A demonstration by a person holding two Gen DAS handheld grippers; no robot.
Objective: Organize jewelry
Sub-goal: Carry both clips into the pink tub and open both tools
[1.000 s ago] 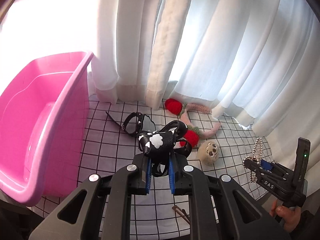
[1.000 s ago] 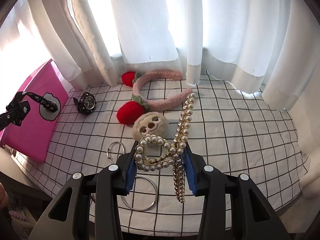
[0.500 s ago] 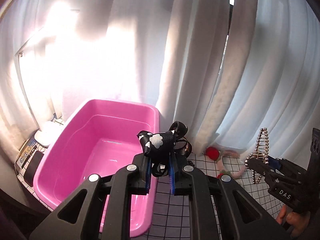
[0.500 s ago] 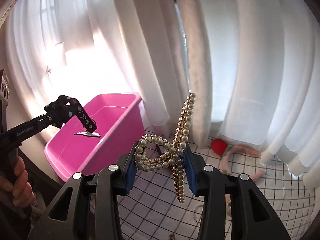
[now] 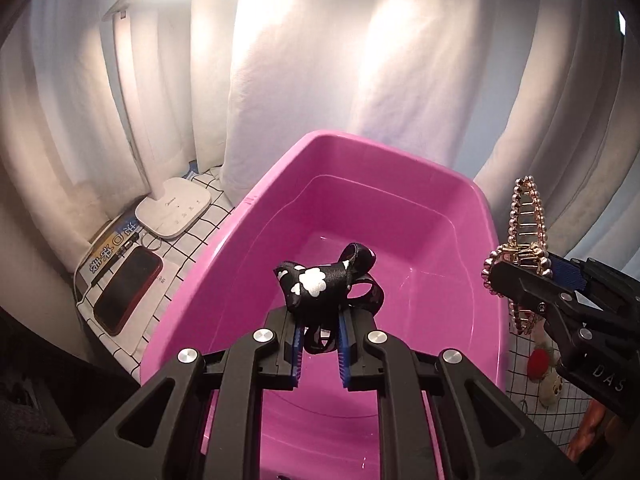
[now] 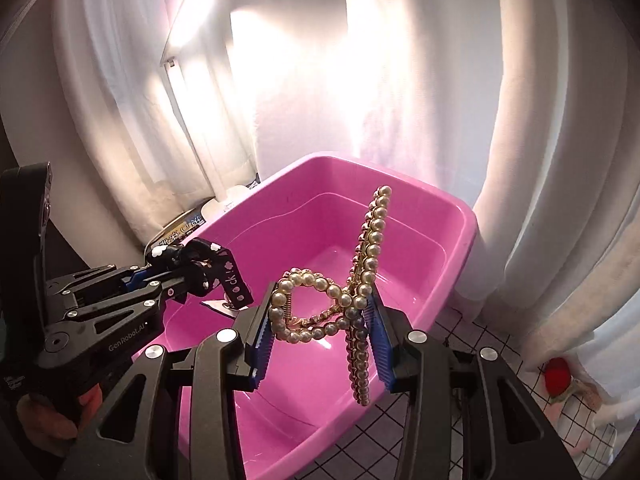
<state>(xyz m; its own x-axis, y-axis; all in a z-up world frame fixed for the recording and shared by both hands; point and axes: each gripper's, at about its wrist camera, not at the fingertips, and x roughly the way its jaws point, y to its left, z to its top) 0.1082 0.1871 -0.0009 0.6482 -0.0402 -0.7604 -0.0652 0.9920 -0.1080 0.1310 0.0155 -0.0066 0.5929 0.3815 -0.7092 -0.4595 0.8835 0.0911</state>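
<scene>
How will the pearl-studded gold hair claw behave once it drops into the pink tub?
The pearl-studded gold hair claw probably stays stiff: it holds its shape in the right tool. Rounded pearls may let it slide or clatter on the glossy pink plastic tub.

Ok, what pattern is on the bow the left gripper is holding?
Black bow with white flower prints, clearest in the left wrist view.

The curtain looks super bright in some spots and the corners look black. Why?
Left wrist view: light glares through the curtain, washing it out above the pink tub. Right wrist view: the same glare on the curtain. Both: the fisheye lens bends straight edges and darkens the corners.
</scene>
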